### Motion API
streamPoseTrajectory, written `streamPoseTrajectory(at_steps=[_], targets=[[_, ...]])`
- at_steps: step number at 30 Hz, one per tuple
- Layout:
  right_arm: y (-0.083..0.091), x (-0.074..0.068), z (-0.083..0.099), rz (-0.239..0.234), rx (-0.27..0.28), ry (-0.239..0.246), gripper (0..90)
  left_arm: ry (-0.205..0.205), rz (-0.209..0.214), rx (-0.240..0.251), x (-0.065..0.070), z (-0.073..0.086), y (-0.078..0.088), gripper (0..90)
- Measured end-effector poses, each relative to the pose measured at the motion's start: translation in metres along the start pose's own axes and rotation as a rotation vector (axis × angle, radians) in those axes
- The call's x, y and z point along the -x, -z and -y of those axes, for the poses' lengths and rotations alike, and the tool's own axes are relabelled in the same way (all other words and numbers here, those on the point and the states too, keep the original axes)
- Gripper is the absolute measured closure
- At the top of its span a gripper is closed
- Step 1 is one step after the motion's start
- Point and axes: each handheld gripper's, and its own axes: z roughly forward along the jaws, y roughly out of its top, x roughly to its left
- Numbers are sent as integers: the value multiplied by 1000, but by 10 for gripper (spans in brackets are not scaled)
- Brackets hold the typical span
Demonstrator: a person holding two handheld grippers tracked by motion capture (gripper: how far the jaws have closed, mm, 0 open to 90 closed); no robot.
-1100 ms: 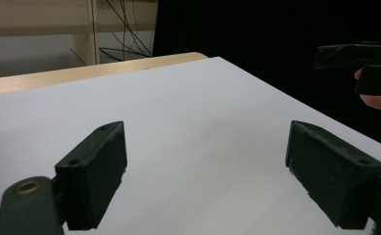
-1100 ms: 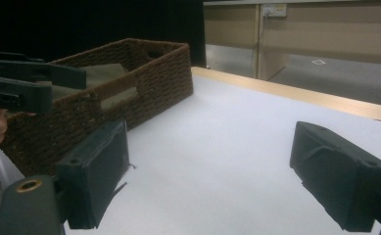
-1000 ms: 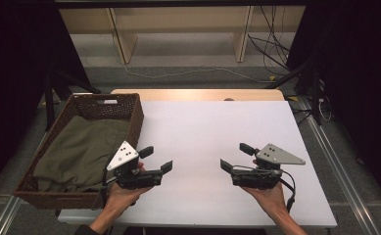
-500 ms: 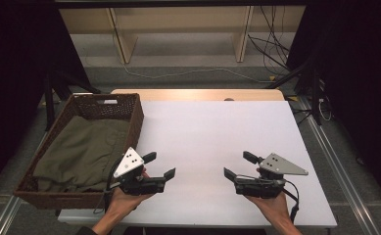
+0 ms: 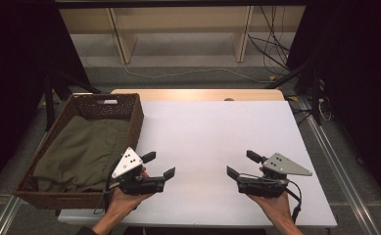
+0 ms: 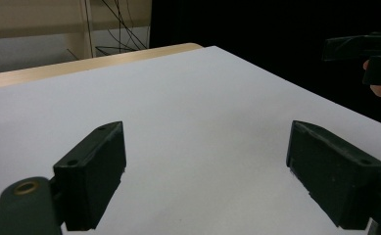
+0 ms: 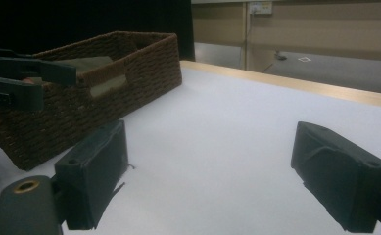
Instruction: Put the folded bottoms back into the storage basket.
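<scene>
High view: both tools, left (image 5: pixel 159 165) and right (image 5: pixel 240 164), wide and empty over bench (image 5: pixel 212 132); likely next, left reaches olive cloth (image 5: pixel 83 149) in basket (image 5: pixel 134 115)

The left tongs (image 5: pixel 158 165) sit in the person's left hand (image 5: pixel 124 198), with the jaws wide apart and holding nothing. The right tongs (image 5: pixel 240 164) sit in the right hand (image 5: pixel 271 203), jaws wide apart too. The two tongs point toward each other, well apart.
</scene>
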Motion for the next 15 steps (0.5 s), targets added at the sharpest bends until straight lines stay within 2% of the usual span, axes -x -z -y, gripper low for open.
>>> streamPoseTrajectory(at_steps=[15], targets=[[0, 1, -1, 6, 3, -1, 146, 5, -6, 8, 0, 0, 0, 146]])
